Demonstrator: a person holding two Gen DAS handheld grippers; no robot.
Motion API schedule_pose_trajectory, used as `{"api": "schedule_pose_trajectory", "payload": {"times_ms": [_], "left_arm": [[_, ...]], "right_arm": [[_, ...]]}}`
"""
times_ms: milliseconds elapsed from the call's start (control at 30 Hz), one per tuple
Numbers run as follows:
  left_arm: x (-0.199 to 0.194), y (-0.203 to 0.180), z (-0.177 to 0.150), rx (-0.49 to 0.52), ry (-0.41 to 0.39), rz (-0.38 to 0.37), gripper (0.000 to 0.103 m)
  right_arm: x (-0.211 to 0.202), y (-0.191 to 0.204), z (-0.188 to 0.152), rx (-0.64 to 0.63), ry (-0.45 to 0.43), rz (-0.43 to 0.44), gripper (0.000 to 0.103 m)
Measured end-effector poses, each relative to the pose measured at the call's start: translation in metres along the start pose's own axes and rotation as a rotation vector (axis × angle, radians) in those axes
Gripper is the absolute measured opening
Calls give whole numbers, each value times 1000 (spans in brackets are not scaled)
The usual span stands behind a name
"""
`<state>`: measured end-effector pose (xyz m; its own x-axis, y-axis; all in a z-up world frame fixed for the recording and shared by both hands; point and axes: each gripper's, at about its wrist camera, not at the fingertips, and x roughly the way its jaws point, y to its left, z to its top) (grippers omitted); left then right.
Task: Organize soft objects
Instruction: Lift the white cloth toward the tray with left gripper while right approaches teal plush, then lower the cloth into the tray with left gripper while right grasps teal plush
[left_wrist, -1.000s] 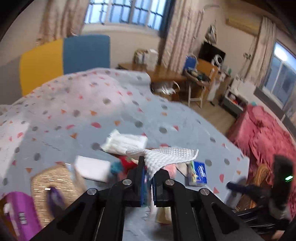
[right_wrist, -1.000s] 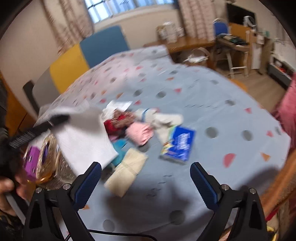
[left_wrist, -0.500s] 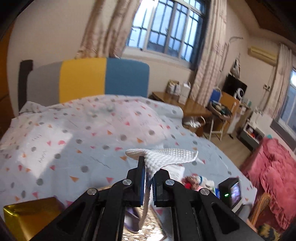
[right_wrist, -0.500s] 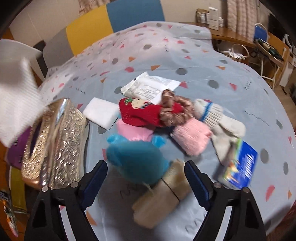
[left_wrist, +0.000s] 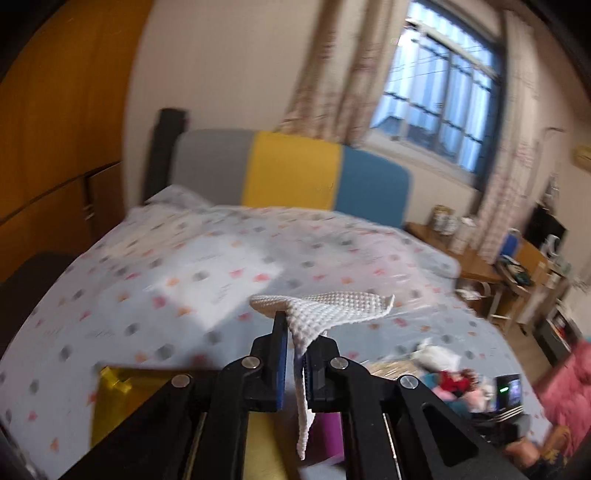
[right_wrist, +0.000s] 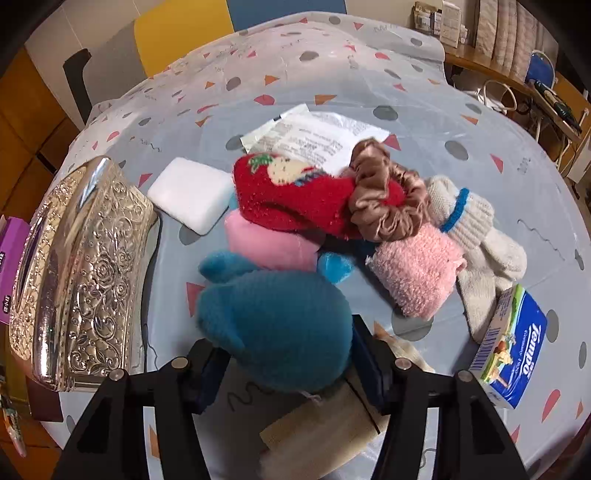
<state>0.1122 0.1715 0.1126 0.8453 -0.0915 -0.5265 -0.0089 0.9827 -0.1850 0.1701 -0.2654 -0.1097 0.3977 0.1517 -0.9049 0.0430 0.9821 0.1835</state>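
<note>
In the left wrist view my left gripper (left_wrist: 297, 332) is shut on a white waffle-weave cloth (left_wrist: 332, 306), held up over the spotted bedspread (left_wrist: 184, 280); one end hangs down between the fingers. In the right wrist view my right gripper (right_wrist: 288, 365) points down at a pile of soft things. Its jaws are closing, with a blue plush toy (right_wrist: 273, 325) between them and both pads against its sides. Behind the toy lie a red fuzzy sock (right_wrist: 295, 199), a brown scrunchie (right_wrist: 384, 199), two pink fuzzy pieces (right_wrist: 417, 269), cream socks (right_wrist: 480, 236) and a beige rolled cloth (right_wrist: 325, 435).
A silver embossed box (right_wrist: 85, 266) stands left of the pile, with a purple box (right_wrist: 11, 258) beyond it. A white sponge (right_wrist: 188, 192), a paper packet (right_wrist: 314, 136) and a Tempo tissue pack (right_wrist: 513, 347) lie around. A gold box (left_wrist: 110, 398) sits under my left gripper.
My left gripper has swung left and up with the cloth, now facing the headboard. My right gripper has dropped onto the pile and its jaws have narrowed around the blue plush toy.
</note>
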Motion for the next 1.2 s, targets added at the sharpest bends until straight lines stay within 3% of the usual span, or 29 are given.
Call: {"api": "schedule_pose_trajectory", "payload": {"times_ms": [200, 400, 500, 567, 733, 933, 1067, 1200], "left_arm": [[13, 47, -62, -22, 96, 141, 6], [38, 60, -113, -56, 213, 181, 11], [40, 58, -128, -59, 235, 201, 36], [39, 55, -131, -61, 228, 215, 58], [30, 49, -137, -45, 216, 271, 63], [5, 39, -143, 11, 167, 360, 80], [-7, 36, -145, 30, 157, 365, 90], [-13, 34, -148, 21, 157, 351, 90]], "right_arm": [[5, 3, 0, -11, 4, -16, 62], [12, 16, 1, -55, -2, -63, 61], [11, 19, 0, -74, -10, -81, 61], [10, 19, -1, -80, -13, -85, 61], [11, 18, -3, -84, -17, -87, 61], [8, 22, -3, -95, -31, -90, 57], [5, 24, -5, -100, -38, -92, 56], [2, 24, -8, -89, -37, -81, 55]]}}
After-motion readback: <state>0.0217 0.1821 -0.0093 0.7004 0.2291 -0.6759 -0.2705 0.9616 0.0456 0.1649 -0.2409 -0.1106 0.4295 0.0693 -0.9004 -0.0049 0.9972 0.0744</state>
